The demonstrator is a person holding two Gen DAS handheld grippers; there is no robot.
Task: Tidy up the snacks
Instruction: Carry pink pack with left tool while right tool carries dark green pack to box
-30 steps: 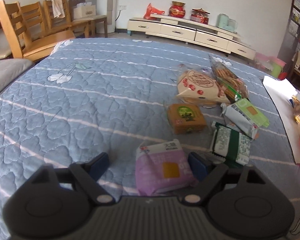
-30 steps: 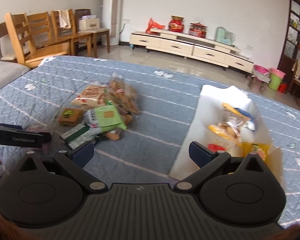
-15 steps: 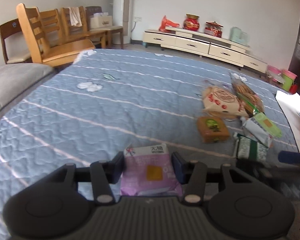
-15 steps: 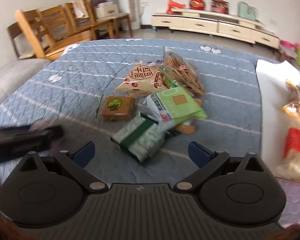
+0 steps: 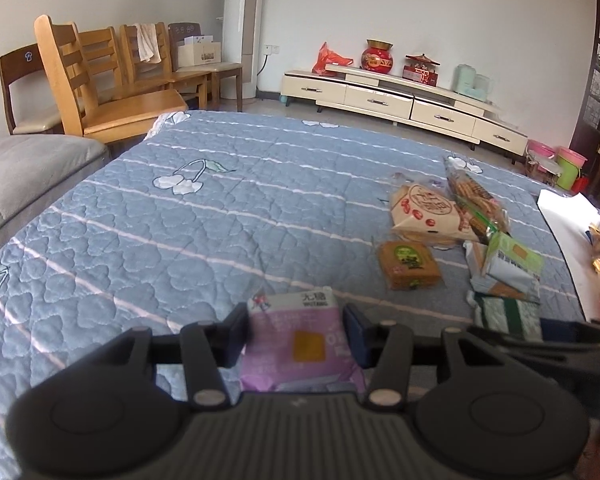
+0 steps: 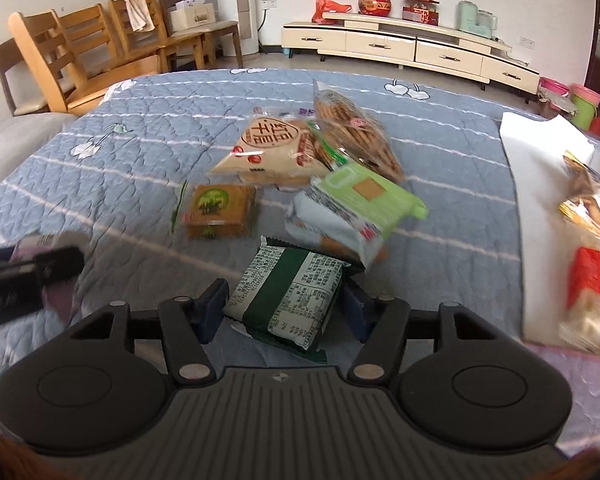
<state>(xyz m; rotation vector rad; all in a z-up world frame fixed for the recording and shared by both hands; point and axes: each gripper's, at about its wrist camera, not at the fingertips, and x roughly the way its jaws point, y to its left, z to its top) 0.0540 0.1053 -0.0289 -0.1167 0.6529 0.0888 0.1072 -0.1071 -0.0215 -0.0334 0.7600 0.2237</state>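
L gripper [image 5: 296, 340] pinches the light, crinkly purple pack [image 5: 300, 344] at its edges; R gripper [image 6: 284, 306], just closing, brackets the soft green pack [image 6: 288, 296] w/ contact unclear.

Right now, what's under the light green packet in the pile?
The light green packet lies on top of a tan snack, whose edge pokes out beneath it, and partly leans on the biscuit bag. Anything else beneath it is covered.
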